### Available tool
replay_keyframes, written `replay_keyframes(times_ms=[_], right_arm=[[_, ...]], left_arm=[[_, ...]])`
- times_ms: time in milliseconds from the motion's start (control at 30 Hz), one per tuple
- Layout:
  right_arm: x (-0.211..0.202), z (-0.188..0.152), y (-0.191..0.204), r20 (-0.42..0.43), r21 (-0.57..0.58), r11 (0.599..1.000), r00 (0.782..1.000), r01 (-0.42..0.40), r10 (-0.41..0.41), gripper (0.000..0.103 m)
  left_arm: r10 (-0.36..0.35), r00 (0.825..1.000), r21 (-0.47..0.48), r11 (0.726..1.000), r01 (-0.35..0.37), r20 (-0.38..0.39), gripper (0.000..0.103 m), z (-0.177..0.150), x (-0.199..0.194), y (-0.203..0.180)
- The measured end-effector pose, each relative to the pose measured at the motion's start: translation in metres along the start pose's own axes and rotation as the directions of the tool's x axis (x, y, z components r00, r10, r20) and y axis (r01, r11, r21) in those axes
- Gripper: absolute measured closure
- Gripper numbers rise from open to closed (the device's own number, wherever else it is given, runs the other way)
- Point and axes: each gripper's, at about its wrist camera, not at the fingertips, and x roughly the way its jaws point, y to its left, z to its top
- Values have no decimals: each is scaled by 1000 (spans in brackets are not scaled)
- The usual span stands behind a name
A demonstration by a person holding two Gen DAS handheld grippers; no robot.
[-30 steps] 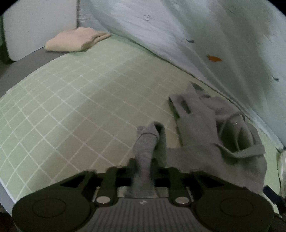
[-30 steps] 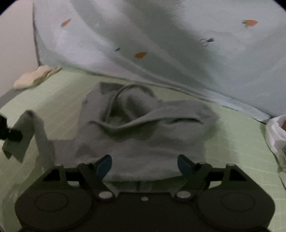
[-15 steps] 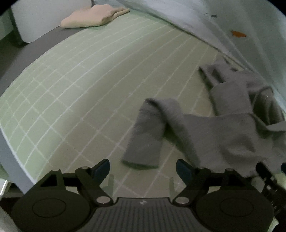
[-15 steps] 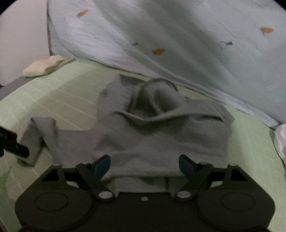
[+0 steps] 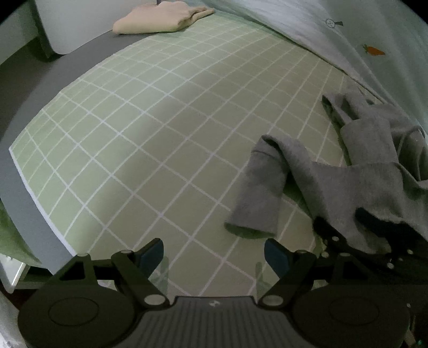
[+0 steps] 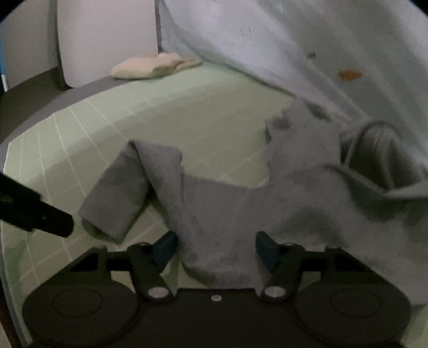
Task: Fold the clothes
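The green grid mat (image 5: pixel 165 139) carries the grey hoodie (image 6: pixel 307 203), crumpled at its right side. A beige folded garment (image 5: pixel 160 16) lies far away. The left gripper (image 5: pixel 214 251) is wide open, empty. The right gripper (image 6: pixel 216 247) has wide jaws with the hoodie hem between them.

The grey garment (image 5: pixel 355 187) runs off the left view's right edge; right view is motion-blurred.

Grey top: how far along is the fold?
Done: a beige garment lies folded at the mat's far corner. In hand: nothing; both tools are open, the grey top lying between the right one's fingers. Left: its sleeve is doubled over, body rumpled.
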Motion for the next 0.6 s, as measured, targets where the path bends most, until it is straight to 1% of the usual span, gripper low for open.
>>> replay_keyframes(times_ms=[33,100,133,167,200,233,267,333,400,500,533,567,600], right_arm=[[2,-1,-2,-4,16,1000,1000,-5,5,42],[0,-2,-5,8,49,999,1000,-11,10,47],[0,-2,-6,10,56,998,1000,-6,6,56],[-1,-2,-8,13,66,998,1000,-5,4,69],[-1,-2,-11,15,80,997,1000,-5,4,75],[-1,-2,-15,15,95,995,1000,-5,3,85],[-1,-2,-19,14,112,994,1000,-8,6,92],[-4,-2,-29,22,153,988,1000,-21,18,93],[-14,-2,-40,52,193,981,999,-10,0,94],[-53,6,-67,148,267,963,987,22,-64,94],[-71,8,-81,184,292,955,977,53,-110,94],[-90,9,-99,212,314,943,960,110,-182,94],[-110,10,-116,238,337,927,938,165,-253,94]], left_arm=[[0,1000,3,1000,0,-2,20,-1,0,-1],[0,1000,9,1000,0,-6,20,-3,0,-2],[0,1000,13,1000,0,-7,20,-4,0,-2],[0,1000,16,1000,0,-9,20,-5,0,-3],[0,1000,19,1000,0,-11,20,-6,1,-3],[0,1000,22,1000,0,-13,20,-7,1,-4],[0,1000,25,1000,0,-15,20,-8,1,-5],[-1,1000,34,999,2,-12,20,-8,0,-8],[-5,1000,39,999,6,-5,20,-8,-3,-11],[-15,1000,39,999,15,3,20,-4,-6,-17],[-19,1000,39,999,19,5,20,-3,-6,-20],[-24,1000,40,999,24,7,20,-1,-6,-23],[-30,1000,43,999,30,8,20,2,-6,-27]])
